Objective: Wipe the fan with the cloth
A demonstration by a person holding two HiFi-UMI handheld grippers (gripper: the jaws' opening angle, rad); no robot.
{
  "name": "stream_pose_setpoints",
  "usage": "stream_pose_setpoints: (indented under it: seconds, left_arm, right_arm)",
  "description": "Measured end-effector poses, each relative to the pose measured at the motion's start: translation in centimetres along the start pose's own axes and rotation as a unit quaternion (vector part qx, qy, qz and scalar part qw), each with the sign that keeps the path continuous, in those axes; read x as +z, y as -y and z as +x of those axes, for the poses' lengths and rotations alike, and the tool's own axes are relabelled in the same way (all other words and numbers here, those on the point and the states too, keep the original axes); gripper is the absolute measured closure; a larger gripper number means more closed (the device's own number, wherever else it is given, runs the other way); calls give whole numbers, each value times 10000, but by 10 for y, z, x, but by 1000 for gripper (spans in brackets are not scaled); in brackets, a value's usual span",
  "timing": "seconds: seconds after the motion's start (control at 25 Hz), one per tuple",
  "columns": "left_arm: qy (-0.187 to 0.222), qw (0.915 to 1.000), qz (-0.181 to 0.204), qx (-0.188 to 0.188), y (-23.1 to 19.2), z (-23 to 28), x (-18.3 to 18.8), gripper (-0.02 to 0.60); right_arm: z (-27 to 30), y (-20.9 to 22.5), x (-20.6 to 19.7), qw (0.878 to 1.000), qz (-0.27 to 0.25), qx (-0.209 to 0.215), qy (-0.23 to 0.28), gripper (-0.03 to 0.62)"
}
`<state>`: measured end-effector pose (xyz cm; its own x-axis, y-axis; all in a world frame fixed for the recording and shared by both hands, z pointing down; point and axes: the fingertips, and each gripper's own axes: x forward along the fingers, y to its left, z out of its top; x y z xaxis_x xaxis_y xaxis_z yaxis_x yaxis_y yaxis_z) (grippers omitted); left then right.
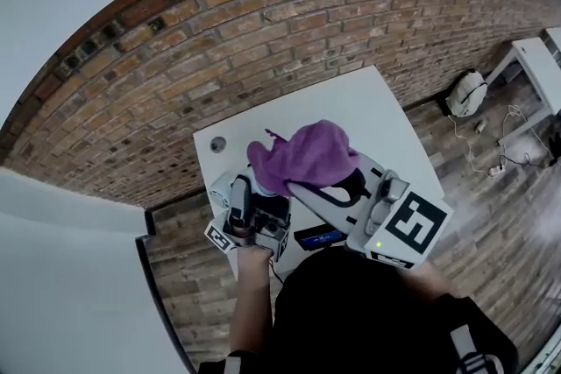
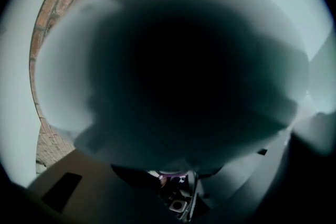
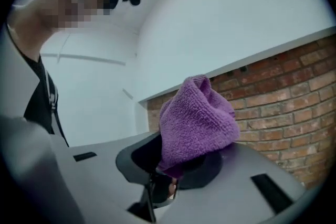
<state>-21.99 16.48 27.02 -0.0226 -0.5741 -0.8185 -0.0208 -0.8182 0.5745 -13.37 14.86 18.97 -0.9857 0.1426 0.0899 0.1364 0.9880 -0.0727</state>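
One bunched cloth stands up from R tool; L tool grips fan.

The purple terry cloth is bunched into a mound, pinched at its lower edge by the right gripper. The fan is seen only as a dark, blurred mass in the left gripper.

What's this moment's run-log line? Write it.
left gripper: grips fan | right gripper: grips purple cloth above white table | wiping contact: cannot tell
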Motion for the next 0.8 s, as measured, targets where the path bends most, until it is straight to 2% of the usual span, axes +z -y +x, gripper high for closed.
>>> stream_pose_setpoints:
  seconds: [0.08,0.16,0.32,0.52,0.6,0.68,0.76,0.8]
  left_arm:
    - [-39,10000,15,69,-4,6,-11,426]
    - [-69,9999,25,128,-6,10,-18,426]
    - [-206,9995,181,135,-8,14,-30,426]
    - [-173,9995,161,222,-16,11,-39,426]
    - [-154,9994,149,256,-20,11,-41,426]
    - [-156,9994,125,271,-24,13,-45,426]
    - [-150,9995,37,279,-28,16,-51,426]
    - [-145,9994,-28,298,-30,16,-53,426]
  right_arm:
    - [7,-11,-13,9987,-350,98,-363,528]
    - [8,-8,-18,9985,-461,13,-307,528]
    - [-5,22,-29,9989,-277,-297,-234,528]
    - [-31,66,-40,9943,-229,-930,-460,528]
    - [-38,60,-28,9960,-266,-767,-364,528]
    - [-38,42,-21,9976,-408,-368,-430,528]
    - [-29,20,-28,9944,-780,47,-712,528]
    - [-26,14,-31,9917,-1002,111,-792,528]
